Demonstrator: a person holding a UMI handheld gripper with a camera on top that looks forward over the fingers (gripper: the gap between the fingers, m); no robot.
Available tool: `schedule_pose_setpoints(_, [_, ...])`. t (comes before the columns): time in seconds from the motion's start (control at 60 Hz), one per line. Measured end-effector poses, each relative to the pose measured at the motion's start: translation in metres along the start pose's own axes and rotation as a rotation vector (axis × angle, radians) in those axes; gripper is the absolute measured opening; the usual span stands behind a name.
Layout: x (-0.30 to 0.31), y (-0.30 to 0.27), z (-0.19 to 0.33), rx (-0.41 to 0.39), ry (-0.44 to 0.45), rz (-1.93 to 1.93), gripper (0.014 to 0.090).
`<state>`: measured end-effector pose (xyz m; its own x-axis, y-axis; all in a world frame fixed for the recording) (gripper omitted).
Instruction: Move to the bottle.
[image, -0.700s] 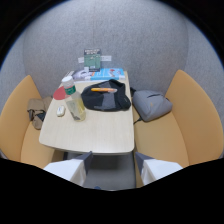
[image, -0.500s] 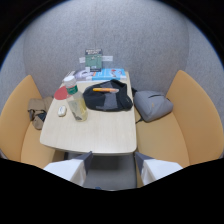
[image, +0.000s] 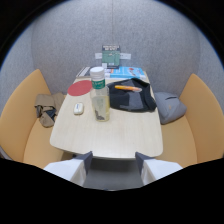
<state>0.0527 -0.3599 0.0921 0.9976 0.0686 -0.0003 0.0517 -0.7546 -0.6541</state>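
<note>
Gripper view showing pale table (image: 125, 137) filling frame centre, orange bench (image: 22, 117) curving at left. Black bag (image: 131, 97) lying right of centre, red disc (image: 80, 88) upper left of it. Bottle (image: 100, 97) standing upright at centre, well beyond fingers; clear, white-capped, green label. Likely rigid plastic, light, smooth, somewhat slippery; mid-body below label looking like safest hold. Gripper (image: 111, 167) at bottom of frame, fingers spread apart, holding nothing.

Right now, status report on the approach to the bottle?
Hand-held gripper open, empty. Bottle upright on table, beyond the fingers. Nothing between them.
</note>
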Motion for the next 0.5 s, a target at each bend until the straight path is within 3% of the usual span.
schedule_pose_setpoints(0.5, [-0.047,-0.066,0.078,0.062,0.018,-0.045,0.0873])
